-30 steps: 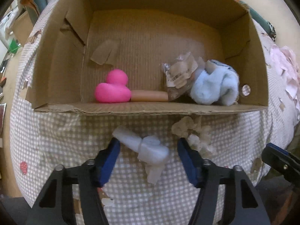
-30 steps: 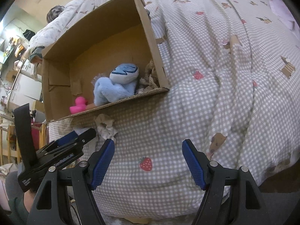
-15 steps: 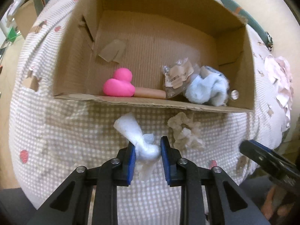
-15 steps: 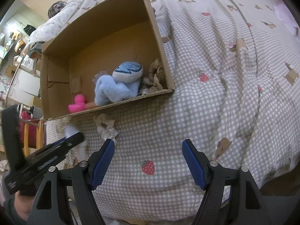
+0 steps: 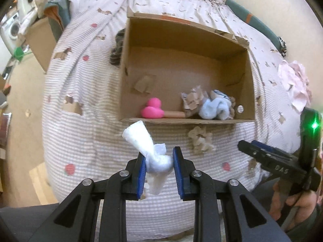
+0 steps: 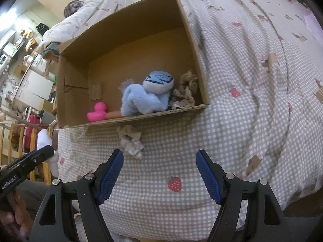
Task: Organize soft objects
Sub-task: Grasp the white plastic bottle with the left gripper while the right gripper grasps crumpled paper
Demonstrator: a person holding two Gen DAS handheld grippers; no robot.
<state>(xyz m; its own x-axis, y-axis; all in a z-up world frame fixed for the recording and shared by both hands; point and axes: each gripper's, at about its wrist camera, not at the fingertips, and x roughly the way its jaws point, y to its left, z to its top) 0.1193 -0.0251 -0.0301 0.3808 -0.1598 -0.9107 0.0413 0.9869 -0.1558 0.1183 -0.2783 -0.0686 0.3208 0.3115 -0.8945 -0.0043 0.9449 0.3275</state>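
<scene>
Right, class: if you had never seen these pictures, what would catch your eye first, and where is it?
Probably the white knotted cloth pinched in the left gripper, in front of the open cardboard box on the checked bedspread. Next, the pink rubber duck and the pale blue plush toy along the box's near wall.

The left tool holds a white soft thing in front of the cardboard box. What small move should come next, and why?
Probably carry the white sock forward over the near wall of the box and release it in the bare area left of the pink duck. The left tool is shut on the sock, which is clear of the checked blanket; other soft toys already lie inside.
</scene>
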